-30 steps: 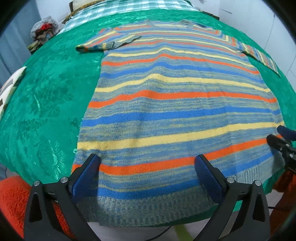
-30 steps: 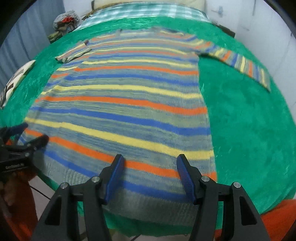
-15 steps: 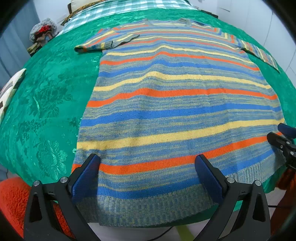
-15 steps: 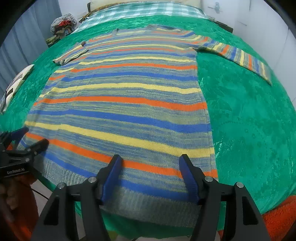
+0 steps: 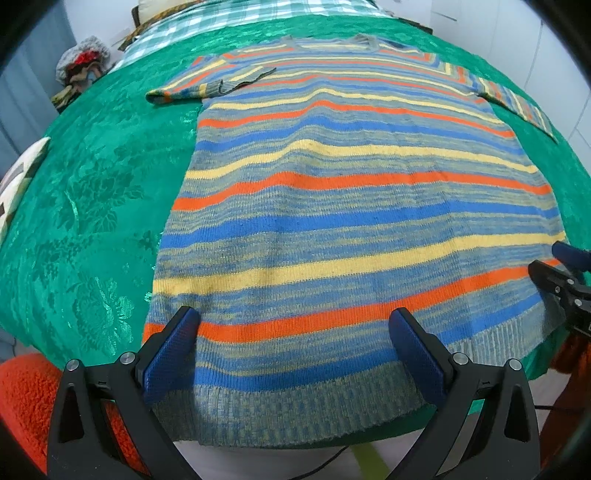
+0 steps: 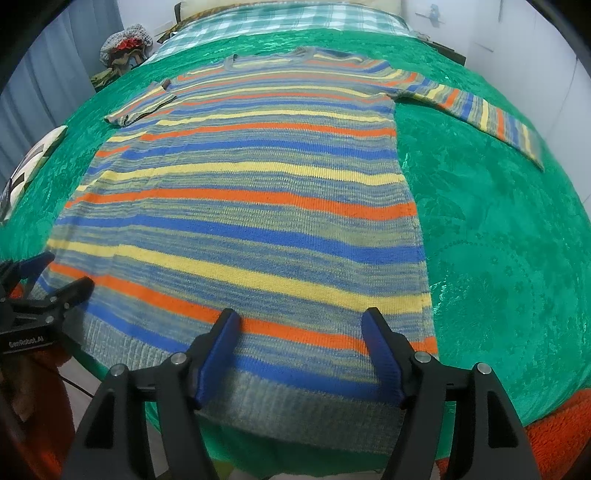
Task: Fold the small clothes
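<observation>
A knitted sweater [image 5: 351, 229] lies flat, spread front-up on the bed's green cover [image 5: 92, 221], its ribbed grey-blue hem at the near edge and slightly over it, its neckline toward the far edge; horizontal stripes of orange, yellow and bright blue cross a mottled grey-blue ground; the knit looks smooth, with only faint ripples across the chest. One sleeve [image 5: 207, 83] is folded in across the shoulder on the left side of the bed; the other sleeve [image 6: 476, 110] stretches straight out toward the right edge. The left gripper [image 5: 295, 347] hangs over the hem near the sweater's left corner, its blue-padded fingers spread wide with nothing clamped between them; the right gripper [image 6: 301, 350] hangs over the hem near the right corner, its fingers opening, the cloth under them but not pinched. Beyond the green cover lies a checked blanket [image 6: 288, 18] at the far edge; a red fleece [image 5: 26, 398] shows below the near edge.
</observation>
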Motion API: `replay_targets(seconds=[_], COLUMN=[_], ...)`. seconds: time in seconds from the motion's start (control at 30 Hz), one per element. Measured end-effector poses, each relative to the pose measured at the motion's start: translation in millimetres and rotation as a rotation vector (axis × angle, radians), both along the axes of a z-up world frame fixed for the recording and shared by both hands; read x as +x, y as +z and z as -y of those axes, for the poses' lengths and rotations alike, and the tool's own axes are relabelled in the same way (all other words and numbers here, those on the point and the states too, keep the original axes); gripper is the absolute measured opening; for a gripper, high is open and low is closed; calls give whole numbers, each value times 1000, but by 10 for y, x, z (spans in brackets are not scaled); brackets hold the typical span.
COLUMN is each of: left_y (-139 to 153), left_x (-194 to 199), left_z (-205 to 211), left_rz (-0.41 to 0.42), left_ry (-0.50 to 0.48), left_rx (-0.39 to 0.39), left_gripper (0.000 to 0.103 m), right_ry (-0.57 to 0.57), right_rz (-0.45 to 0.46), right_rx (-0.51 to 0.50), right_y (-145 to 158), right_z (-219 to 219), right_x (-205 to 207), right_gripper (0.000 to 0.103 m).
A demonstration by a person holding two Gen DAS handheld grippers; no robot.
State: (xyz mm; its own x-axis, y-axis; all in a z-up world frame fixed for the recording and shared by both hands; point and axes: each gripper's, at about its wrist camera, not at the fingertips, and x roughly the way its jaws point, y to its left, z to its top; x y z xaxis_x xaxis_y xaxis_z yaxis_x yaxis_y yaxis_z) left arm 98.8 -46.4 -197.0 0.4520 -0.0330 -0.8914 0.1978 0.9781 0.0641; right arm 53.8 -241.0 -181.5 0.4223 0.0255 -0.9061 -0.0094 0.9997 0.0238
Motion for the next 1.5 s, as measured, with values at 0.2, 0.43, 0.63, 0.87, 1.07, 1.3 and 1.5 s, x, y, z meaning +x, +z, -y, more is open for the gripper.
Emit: replay_targets(seconds=[0.2, 0.43, 0.63, 0.87, 1.07, 1.3, 1.5], left_y=[-7, -18, -23, -27, -28, -29, -29], left_x=[-4, 9, 5, 3, 6, 7, 8], left_z=[30, 51, 60, 61, 65, 67, 67], left_rz=[-7, -13, -15, -15, -16, -16, -16], left_ry=[-16, -24, -24, -25, -27, -27, -27], left_rx=[16, 30, 34, 36, 39, 38, 38], left_gripper=[103, 103, 103, 103, 103, 103, 103], right_ry=[-1, -2, -2, -2, -1, -1, -1], right_rz=[0, 0, 0, -1, -1, -1, -1], right_rx=[-1, -1, -1, -1, -2, -2, -2], right_y=[0, 1, 1, 0, 2, 3, 3], right_z=[0, -3, -4, -1, -4, -4, -3], right_x=[1, 1, 2, 4, 6, 7, 7], right_gripper=[70, 71, 71, 72, 72, 72, 72])
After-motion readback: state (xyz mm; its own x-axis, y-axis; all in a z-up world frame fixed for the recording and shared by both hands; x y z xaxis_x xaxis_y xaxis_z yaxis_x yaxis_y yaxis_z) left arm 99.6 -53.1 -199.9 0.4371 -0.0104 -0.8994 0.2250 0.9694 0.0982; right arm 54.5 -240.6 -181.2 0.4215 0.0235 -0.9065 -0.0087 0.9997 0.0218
